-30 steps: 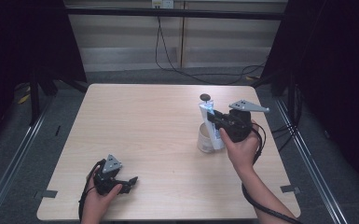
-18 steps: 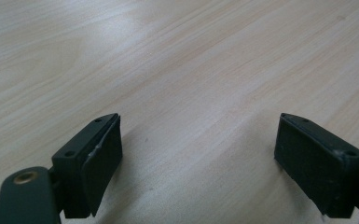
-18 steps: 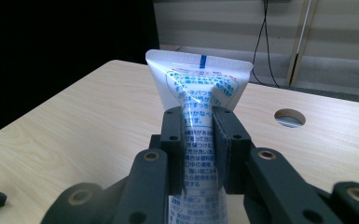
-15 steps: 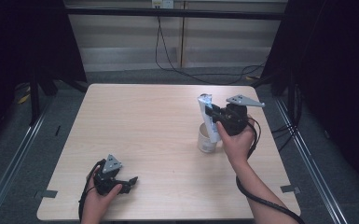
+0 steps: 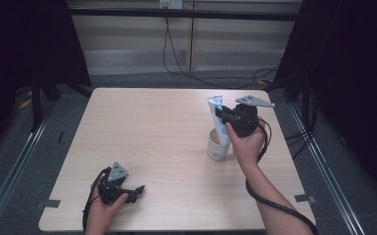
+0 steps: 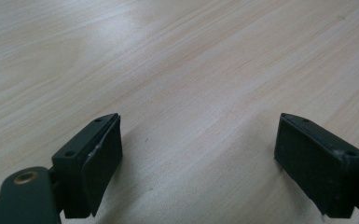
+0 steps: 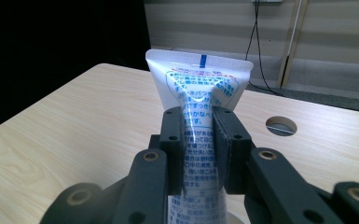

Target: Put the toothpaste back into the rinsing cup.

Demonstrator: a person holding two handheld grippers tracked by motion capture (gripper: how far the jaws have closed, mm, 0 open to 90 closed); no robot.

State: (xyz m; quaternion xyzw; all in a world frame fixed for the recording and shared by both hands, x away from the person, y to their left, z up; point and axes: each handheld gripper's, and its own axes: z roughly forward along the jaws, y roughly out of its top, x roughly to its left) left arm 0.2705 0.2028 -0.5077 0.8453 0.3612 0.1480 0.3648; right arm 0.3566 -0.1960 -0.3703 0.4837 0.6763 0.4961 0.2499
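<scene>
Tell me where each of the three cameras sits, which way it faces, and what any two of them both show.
High view: above the person's side, facing forward and down on the table; both forearms, left gripper and right gripper show.
Left gripper view: low over bare wood, along its own open jaws.
Right gripper view: along its jaws clamped on the toothpaste tube, toward the table's far edge.
Shared: high and right gripper views both show the tube, crimped end up, with the cup below.

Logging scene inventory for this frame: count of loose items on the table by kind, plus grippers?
Tubes: 1, the white tube, clamped in the right gripper with its lower end in the cup
Cups: 1, the white cup
Grippers: 2, counting the left gripper, jaws apart
Total: 4
</scene>
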